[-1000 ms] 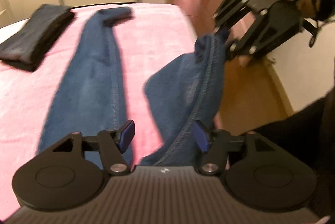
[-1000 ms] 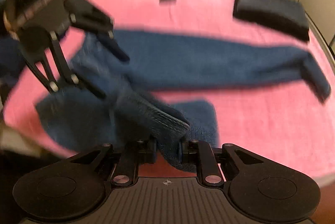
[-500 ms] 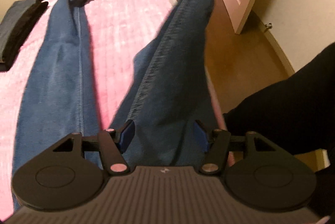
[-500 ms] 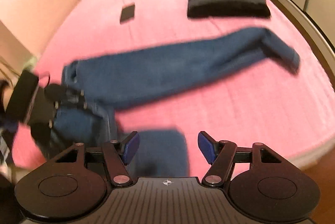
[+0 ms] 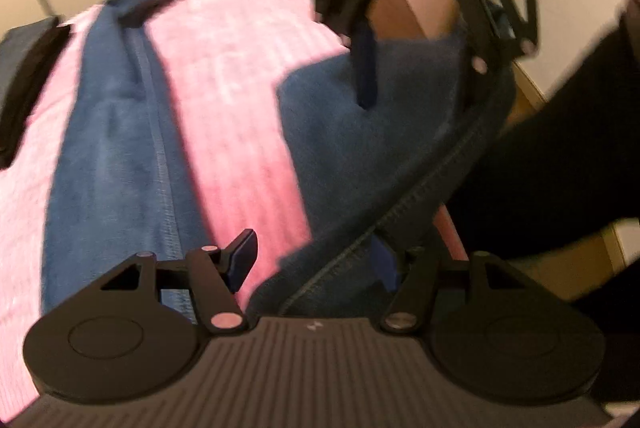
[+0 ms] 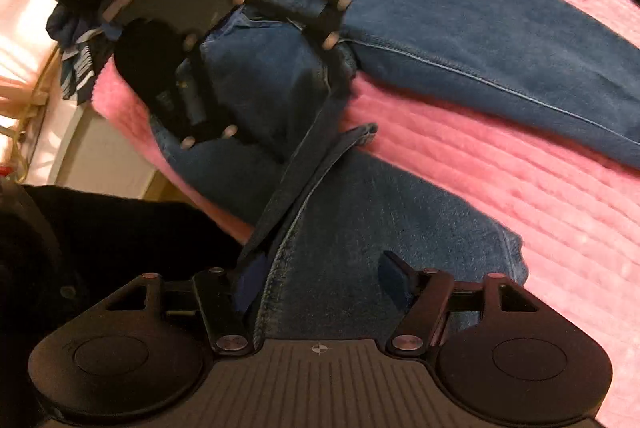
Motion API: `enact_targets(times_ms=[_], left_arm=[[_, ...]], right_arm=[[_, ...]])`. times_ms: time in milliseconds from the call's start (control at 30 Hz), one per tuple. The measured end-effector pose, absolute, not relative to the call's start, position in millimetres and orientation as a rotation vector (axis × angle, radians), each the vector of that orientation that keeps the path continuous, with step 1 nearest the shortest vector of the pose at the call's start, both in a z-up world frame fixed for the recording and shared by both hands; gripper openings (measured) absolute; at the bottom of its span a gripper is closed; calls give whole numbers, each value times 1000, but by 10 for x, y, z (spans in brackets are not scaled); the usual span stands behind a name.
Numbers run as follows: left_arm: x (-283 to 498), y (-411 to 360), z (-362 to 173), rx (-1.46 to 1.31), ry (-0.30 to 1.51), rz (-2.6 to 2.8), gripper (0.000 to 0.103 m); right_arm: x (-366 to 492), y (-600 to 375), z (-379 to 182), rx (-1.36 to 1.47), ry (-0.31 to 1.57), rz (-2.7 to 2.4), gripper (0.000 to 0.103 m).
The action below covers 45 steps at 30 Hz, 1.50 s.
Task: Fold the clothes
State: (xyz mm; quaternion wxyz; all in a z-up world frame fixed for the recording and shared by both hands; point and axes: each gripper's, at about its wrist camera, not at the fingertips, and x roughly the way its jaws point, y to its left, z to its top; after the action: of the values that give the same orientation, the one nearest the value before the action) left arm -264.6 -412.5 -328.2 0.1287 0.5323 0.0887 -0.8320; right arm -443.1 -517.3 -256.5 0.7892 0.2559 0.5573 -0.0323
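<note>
Left gripper (image 5: 316, 264): jaws spread, blue pads apart, a seamed fold of the jeans (image 5: 360, 156) running up between them – not pinched, only the right pad touching cloth. Right gripper (image 6: 320, 280): also spread wide, denim lying between its fingers, the left pad against a raised hem strip, no clamp.

Landmark = the jeans on the pink bed cover (image 5: 240, 88). One leg lies flat and straight, long axis running away from the left gripper toward the far edge of the cover. The other leg is doubled back on itself near the bed's near edge, bunched, part hanging off the side (not lined up with the straight leg). Right gripper sits over that bunched leg, so it's the nearer one; left gripper is at the waist end of the jeans.

Coming move turns on that gap: pink cover shows between the two legs, and the bunched leg has to go sideways onto the straight one – both grippers would need to close on denim for that.

Beyond the straight leg's far side: a dark folded garment (image 5: 28, 68). No containers in view
</note>
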Motion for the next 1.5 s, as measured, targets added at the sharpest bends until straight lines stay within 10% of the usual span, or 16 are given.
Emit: enact_targets(times_ms=[233, 267, 333, 633, 767, 900, 933, 1033, 1500], left_arm=[[-2600, -3978, -3435, 1615, 326, -2430, 56], [-2588, -3959, -3439, 1607, 339, -2426, 56], [-2568, -3928, -3447, 1592, 365, -2418, 56], [-2544, -3946, -3443, 1542, 447, -2378, 55], [-2546, -3902, -3394, 1541, 445, -2366, 55], [-2541, -3853, -3369, 1545, 438, -2357, 55], [-2541, -3848, -3373, 1546, 438, -2354, 55], [-2552, -3839, -3394, 1548, 435, -2348, 55], [-2597, -4034, -3211, 1467, 434, -2317, 53]], right_arm=[[-4181, -5736, -2762, 746, 1087, -165, 77], [-4117, -5778, -2831, 769, 1095, -155, 43], [-4031, -5824, -2952, 820, 1111, -141, 17], [-4045, -5853, -3240, 1052, 1122, -163, 18], [-4180, -5882, -3053, 1117, 1050, -215, 50], [-4054, -5713, -3071, 1075, 1087, -194, 50], [-4035, -5693, -3137, 1087, 1083, -194, 49], [-4098, -5704, -3324, 1192, 1039, -238, 4], [-6611, -6271, -1631, 1024, 422, -1418, 1]])
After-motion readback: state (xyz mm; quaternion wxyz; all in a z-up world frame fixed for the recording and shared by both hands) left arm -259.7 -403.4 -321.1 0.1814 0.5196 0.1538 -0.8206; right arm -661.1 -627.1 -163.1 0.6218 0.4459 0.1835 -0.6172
